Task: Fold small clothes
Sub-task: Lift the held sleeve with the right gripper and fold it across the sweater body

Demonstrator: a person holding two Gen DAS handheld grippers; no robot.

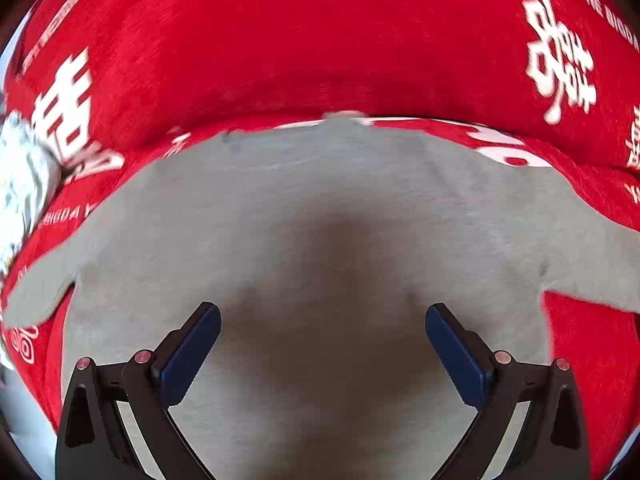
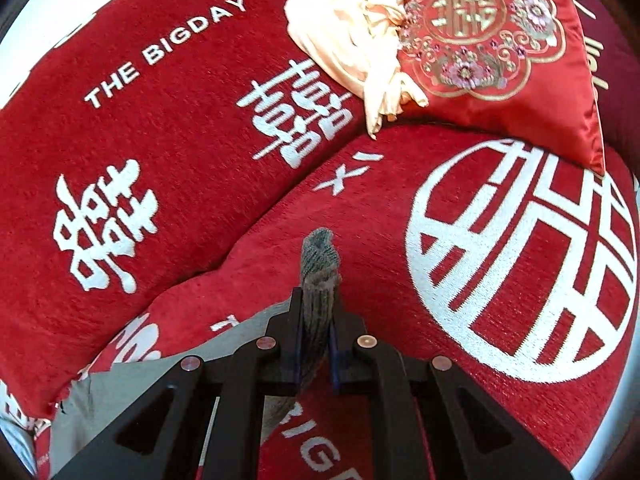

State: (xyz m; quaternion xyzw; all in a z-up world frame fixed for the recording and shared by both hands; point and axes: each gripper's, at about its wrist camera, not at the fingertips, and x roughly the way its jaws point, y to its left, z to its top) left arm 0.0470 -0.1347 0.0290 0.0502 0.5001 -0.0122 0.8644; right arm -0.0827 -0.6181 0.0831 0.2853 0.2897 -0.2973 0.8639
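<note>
Item: small grey knit garment point(image 1: 320, 216), long-sleeved, soft jersey with ribbed cuffs, lying spread and mostly flat on the seat of a red woven sofa cover point(image 2: 172, 128) patterned with white double-happiness characters and the words THE BIGDAY. Left wrist view: body of the garment fills the lower frame, one sleeve trailing to each side, neckline toward the sofa back. Left gripper point(image 1: 323, 354): released, jaws standing wide above the garment's middle, nothing between them, pads not touching cloth. Right gripper point(image 2: 316, 344): clenched on a ribbed grey cuff point(image 2: 320, 264), whose end stands up beyond the fingertips; the rest of that sleeve hangs below the jaws toward the seat. Step in hand, as judged: carrying one sleeve inward across the body to begin the fold. Handling advice: keep the cuff pinched firmly, since knit slips and stretches; bring the sleeve over low and level so the body does not drag or bunch; lay it straight along the chest line before letting go; use the free left gripper to pin or smooth the body near the shoulder. Risk: the plush cover may grip the jersey and wrinkle it. Surface: cushioned seat meeting a padded backrest, both draped in the same cover, soft and uneven, not a firm base for creasing. Surroundings: red satin embroidered cushion point(image 2: 500, 52) at the sofa back, a crumpled pale peach cloth point(image 2: 352, 40) touching it; a white patterned fabric bundle point(image 1: 20, 176) at the left edge of the left view, identity unclear.
</note>
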